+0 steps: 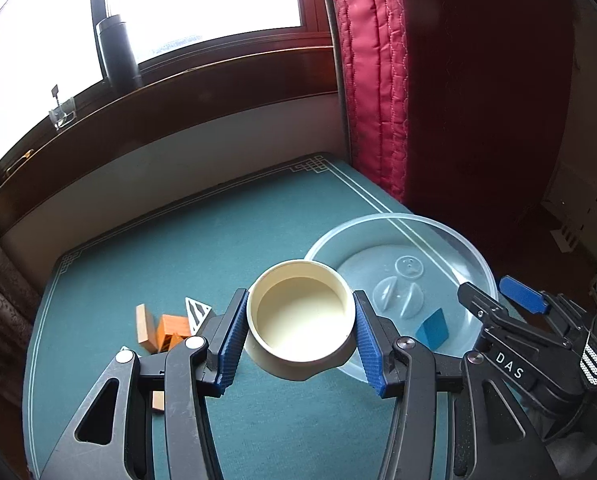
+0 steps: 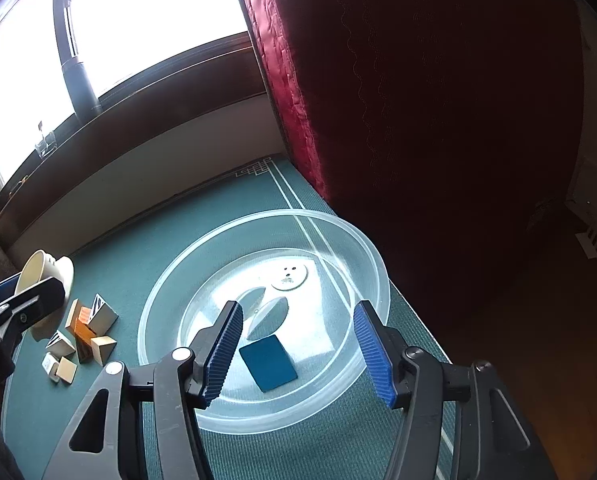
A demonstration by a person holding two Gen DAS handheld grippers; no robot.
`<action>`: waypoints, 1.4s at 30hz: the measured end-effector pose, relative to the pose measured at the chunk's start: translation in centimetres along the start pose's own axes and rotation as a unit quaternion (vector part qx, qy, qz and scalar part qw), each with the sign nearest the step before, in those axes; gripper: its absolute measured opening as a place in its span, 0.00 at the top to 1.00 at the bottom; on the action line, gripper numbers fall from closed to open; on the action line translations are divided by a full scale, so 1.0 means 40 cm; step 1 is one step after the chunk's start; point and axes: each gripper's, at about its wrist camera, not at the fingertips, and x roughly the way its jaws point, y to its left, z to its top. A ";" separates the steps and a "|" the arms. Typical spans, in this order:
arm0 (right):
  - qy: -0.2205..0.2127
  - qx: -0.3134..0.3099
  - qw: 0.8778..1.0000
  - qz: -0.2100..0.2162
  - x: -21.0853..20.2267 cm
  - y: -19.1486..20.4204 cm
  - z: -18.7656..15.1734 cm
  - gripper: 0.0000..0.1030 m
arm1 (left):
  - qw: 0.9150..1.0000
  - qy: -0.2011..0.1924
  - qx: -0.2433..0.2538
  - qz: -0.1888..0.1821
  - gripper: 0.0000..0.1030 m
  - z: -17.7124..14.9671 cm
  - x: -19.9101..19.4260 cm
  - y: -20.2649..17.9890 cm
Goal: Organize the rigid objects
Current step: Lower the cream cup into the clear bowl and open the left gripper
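Currently my left tongs (image 1: 300, 338) are clenched across the cream cup (image 1: 301, 322), pads on opposite walls, lifted off the desk (image 1: 202, 236) so it can travel. Mouth faces up toward the camera, axis roughly vertical, slightly tilted. My right tongs (image 2: 298, 350) are released, empty, hovering over the clear bowl (image 2: 372, 258), which sits at the desk's right edge with a blue block (image 2: 268, 362) lying flat inside. Wooden blocks (image 2: 84, 332) cluster near the left edge, probably next.
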 end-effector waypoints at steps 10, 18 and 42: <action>-0.008 0.012 1.000 -0.017 -0.007 -0.011 0.003 0.35 | 0.999 0.026 0.002 -0.018 0.50 -0.003 0.066 -0.048; -0.012 0.013 0.999 -0.028 -0.003 -0.014 0.003 0.31 | 0.999 0.035 0.002 -0.030 0.50 -0.011 0.095 -0.063; -0.037 0.027 0.999 -0.021 -0.013 -0.028 -0.006 0.11 | 0.998 0.032 -0.032 -0.035 0.19 -0.061 0.112 -0.026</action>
